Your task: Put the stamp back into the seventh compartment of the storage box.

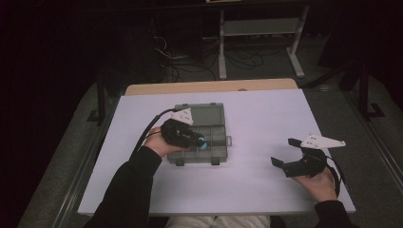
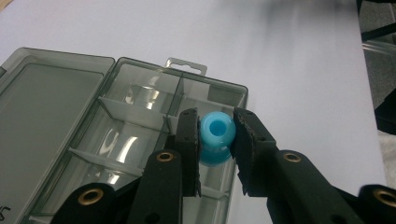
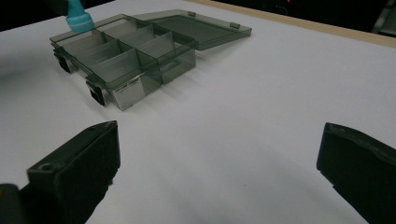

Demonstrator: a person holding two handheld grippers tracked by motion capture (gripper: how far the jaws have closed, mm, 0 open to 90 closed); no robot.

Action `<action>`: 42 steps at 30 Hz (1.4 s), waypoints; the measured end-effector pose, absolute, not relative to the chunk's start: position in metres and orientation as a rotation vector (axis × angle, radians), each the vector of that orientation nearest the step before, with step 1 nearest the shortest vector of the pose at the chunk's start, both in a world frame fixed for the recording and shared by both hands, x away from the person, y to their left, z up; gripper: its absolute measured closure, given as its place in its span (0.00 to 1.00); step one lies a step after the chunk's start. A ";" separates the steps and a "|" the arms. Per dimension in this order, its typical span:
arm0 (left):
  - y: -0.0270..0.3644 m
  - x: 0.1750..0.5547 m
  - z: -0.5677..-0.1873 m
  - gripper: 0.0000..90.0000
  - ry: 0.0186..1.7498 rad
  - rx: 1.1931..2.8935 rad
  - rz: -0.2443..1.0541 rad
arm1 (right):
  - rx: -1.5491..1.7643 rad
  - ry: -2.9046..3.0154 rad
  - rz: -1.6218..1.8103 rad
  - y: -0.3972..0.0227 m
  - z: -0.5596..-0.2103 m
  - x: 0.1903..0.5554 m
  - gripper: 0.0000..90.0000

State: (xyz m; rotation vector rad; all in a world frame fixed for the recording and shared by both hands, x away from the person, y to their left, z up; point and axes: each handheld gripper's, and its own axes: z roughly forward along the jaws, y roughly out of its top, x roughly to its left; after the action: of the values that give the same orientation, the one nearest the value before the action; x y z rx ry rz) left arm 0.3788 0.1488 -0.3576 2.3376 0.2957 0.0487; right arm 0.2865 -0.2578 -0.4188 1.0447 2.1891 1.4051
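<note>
I had the left gripper (image 2: 215,135) clamped on a small blue spool-shaped piece (image 2: 215,142), its jaws pressing the piece from both sides, and I was holding it just over the open smoke-grey compartment box (image 1: 215,115), above a compartment along the box's right-hand edge as the high view showed it. From the left gripper view I could not tell whether the piece was touching the box floor or hanging a little above it, so I judged the placing as nearly done but not finished: the piece was picked up and brought to the box, and what remained was to let it down into a compartment and release it, perhaps then to fold the lid (image 3: 205,29) shut. The compartments I could see looked empty, with only reflections in them. My right gripper (image 1: 288,153) sat well apart at the right side of the table, jaws spread wide with nothing between them, idle on my hand. The box lay near the middle of a white tabletop (image 1: 266,118), whose far edge showed a strip of bare wood (image 1: 209,86). Beyond it the room was dark, with a light metal frame (image 1: 259,28) and loose cables (image 1: 190,61) on a grey floor.
</note>
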 end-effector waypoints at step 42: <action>0.134 0.397 -0.395 0.81 0.320 2.458 0.035 | 1.042 2.191 1.406 -0.258 -0.419 0.286 0.00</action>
State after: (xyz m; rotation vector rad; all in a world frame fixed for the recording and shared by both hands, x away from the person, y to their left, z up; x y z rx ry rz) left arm 0.3966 0.1342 -0.3949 2.4581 0.3198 0.0346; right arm 0.2864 -0.2581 -0.4191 1.0424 2.1908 1.4060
